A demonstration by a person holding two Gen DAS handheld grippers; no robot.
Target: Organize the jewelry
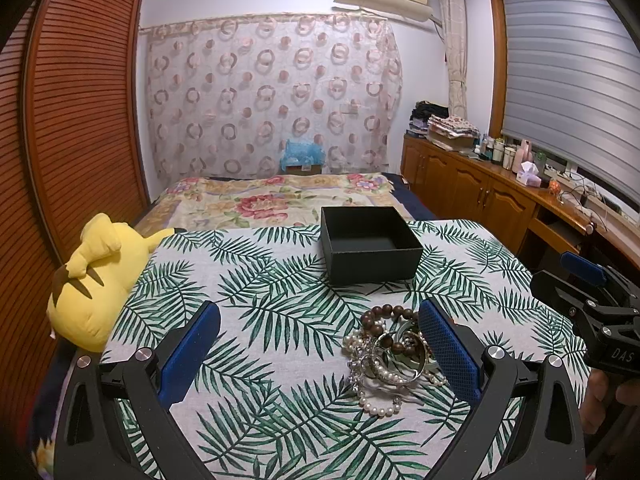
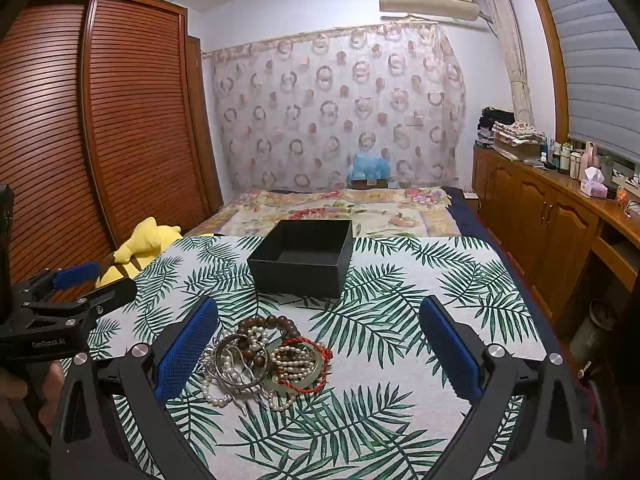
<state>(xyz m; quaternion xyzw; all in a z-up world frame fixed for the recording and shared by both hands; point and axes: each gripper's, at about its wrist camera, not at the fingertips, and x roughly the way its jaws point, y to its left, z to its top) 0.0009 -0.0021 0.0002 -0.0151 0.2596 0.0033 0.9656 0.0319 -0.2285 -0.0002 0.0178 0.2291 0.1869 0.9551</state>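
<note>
A tangled pile of jewelry (image 1: 386, 354) lies on the palm-leaf tablecloth: brown wooden beads, pearl strands and silver bangles. In the right wrist view the pile (image 2: 266, 360) also shows a red cord bracelet (image 2: 308, 364) and a pale jade bangle. An open, empty black box (image 1: 370, 244) (image 2: 302, 258) stands behind the pile. My left gripper (image 1: 320, 320) is open and empty above the near table, its right finger beside the pile. My right gripper (image 2: 320, 318) is open and empty, the pile just inside its left finger.
A yellow plush toy (image 1: 94, 276) (image 2: 142, 246) lies at the table's left edge. A bed with a floral cover (image 1: 280, 198) lies behind the table. Wooden cabinets (image 2: 540, 216) with bottles run along the right. A slatted wardrobe (image 2: 100, 128) stands left.
</note>
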